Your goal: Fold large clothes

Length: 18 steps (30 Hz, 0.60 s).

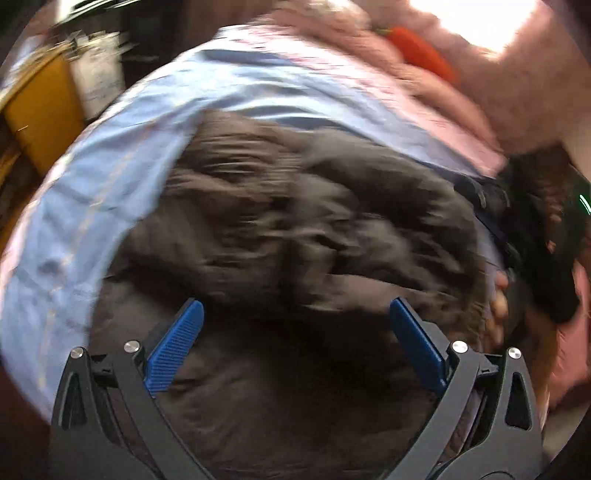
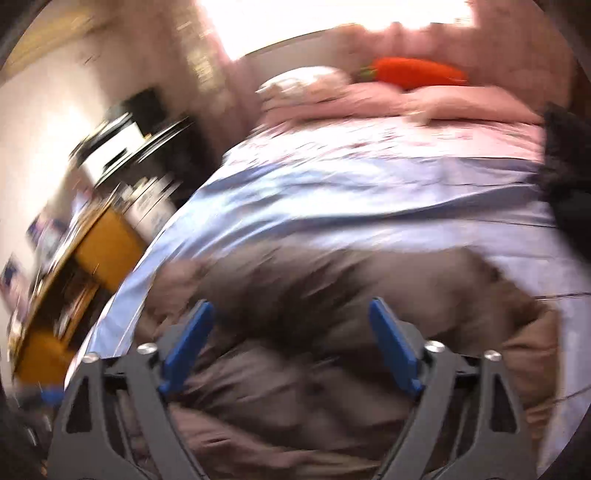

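A large dark brown garment [image 1: 295,229] lies crumpled on a bed with a light blue sheet [image 1: 110,177]. Both views are smeared by motion. My left gripper [image 1: 295,310] hangs over the garment's near part with its blue fingers [image 1: 177,343] spread wide and nothing between them. In the right wrist view the same brown garment [image 2: 332,295] fills the lower half. My right gripper [image 2: 291,314] is open above it, blue pads [image 2: 395,350] far apart, no cloth pinched. At the right edge of the left wrist view, a hand [image 1: 498,310] holds the other gripper's black body [image 1: 535,251].
Pink pillows [image 2: 424,99] and an orange carrot-shaped plush toy [image 2: 417,74] lie at the head of the bed. A yellow wooden cabinet [image 2: 99,236] with cluttered shelves stands left of the bed. A bright window [image 2: 332,22] is behind. A dark item [image 2: 565,177] sits at the right edge.
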{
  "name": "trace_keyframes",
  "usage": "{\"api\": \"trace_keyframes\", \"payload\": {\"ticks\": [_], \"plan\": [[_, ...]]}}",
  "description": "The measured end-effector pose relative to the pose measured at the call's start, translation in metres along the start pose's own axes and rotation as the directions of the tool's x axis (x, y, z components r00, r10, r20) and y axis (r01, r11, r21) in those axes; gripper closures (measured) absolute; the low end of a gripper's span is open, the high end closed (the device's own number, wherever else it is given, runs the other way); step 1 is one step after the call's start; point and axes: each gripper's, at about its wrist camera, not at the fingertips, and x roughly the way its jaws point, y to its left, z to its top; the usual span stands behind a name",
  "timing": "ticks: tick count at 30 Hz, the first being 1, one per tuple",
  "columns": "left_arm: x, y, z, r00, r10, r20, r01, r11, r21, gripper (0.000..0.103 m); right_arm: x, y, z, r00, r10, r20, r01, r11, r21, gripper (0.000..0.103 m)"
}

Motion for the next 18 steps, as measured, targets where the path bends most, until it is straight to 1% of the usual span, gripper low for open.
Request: {"api": "trace_keyframes", "payload": {"ticks": [1, 2, 3, 4, 5, 7, 8, 9, 10, 11, 12, 13, 14, 15, 16, 17, 18], "plan": [[0.001, -0.015, -0.004, 0.999, -0.053, 0.007, 0.053, 0.998, 0.042, 0.002, 0.002, -0.023, 0.014, 0.999, -0.033, -0.037, 0.036, 0.997, 0.064, 0.014], [0.003, -0.025, -0.007, 0.997, -0.077, 0.006, 0.076, 0.994, 0.078, 0.002, 0.011, -0.044, 0.024, 0.993, -0.062, -0.099, 0.074, 0.989, 0.125, 0.014], [0.006, -0.038, -0.011, 0.996, -0.089, 0.004, 0.088, 0.989, 0.121, 0.002, 0.017, -0.059, 0.029, 0.986, -0.063, -0.154, 0.090, 0.980, 0.179, 0.014], [0.013, -0.052, -0.015, 0.996, -0.085, -0.003, 0.084, 0.981, 0.175, 0.002, 0.030, -0.080, 0.032, 0.975, -0.027, -0.221, 0.087, 0.959, 0.268, 0.014], [0.019, -0.061, -0.017, 0.997, -0.078, -0.014, 0.079, 0.977, 0.199, 0.002, 0.039, -0.093, 0.031, 0.965, 0.018, -0.262, 0.075, 0.937, 0.340, 0.014], [0.037, -0.071, -0.023, 0.995, -0.073, -0.062, 0.085, 0.972, 0.220, 0.002, 0.069, -0.119, 0.024, 0.919, 0.150, -0.366, 0.066, 0.854, 0.516, 0.014], [0.050, -0.074, -0.026, 0.991, -0.077, -0.105, 0.098, 0.972, 0.214, 0.002, 0.077, -0.126, 0.020, 0.904, 0.196, -0.380, 0.058, 0.824, 0.563, 0.014], [0.062, -0.075, -0.028, 0.986, -0.079, -0.148, 0.109, 0.973, 0.205, 0.002, 0.089, -0.130, 0.017, 0.891, 0.258, -0.374, 0.026, 0.793, 0.609, 0.014], [0.075, -0.073, -0.030, 0.976, -0.084, -0.201, 0.122, 0.975, 0.186, 0.002, 0.099, -0.131, 0.017, 0.878, 0.290, -0.380, 0.009, 0.785, 0.620, 0.014], [0.084, -0.071, -0.032, 0.968, -0.085, -0.234, 0.126, 0.978, 0.165, 0.002, 0.105, -0.130, 0.017, 0.869, 0.300, -0.394, 0.007, 0.788, 0.616, 0.012], [0.092, -0.068, -0.034, 0.963, -0.080, -0.258, 0.121, 0.982, 0.146, 0.002, 0.117, -0.131, 0.017, 0.855, 0.315, -0.413, 0.007, 0.788, 0.616, 0.010], [0.099, -0.065, -0.036, 0.960, -0.066, -0.274, 0.107, 0.985, 0.138, 0.002, 0.127, -0.132, 0.016, 0.843, 0.331, -0.424, 0.008, 0.780, 0.626, 0.010], [0.107, -0.062, -0.039, 0.956, -0.035, -0.291, 0.079, 0.987, 0.142, 0.002, 0.132, -0.134, 0.015, 0.841, 0.332, -0.427, 0.017, 0.773, 0.634, 0.010], [0.116, -0.060, -0.041, 0.951, 0.007, -0.308, 0.042, 0.987, 0.155, 0.002, 0.133, -0.134, 0.017, 0.851, 0.319, -0.417, 0.024, 0.770, 0.638, 0.014], [0.123, -0.058, -0.042, 0.946, 0.038, -0.322, 0.015, 0.987, 0.162, 0.002, 0.131, -0.133, 0.019, 0.865, 0.297, -0.404, 0.031, 0.772, 0.635, 0.036], [0.135, -0.051, -0.044, 0.934, 0.061, -0.353, -0.009, 0.989, 0.146, 0.002, 0.127, -0.131, 0.021, 0.873, 0.274, -0.404, 0.040, 0.785, 0.618, 0.043], [0.146, -0.042, -0.045, 0.921, 0.046, -0.387, -0.011, 0.996, 0.091, 0.002, 0.125, -0.128, 0.024, 0.878, 0.256, -0.405, 0.042, 0.802, 0.596, 0.051]]}}
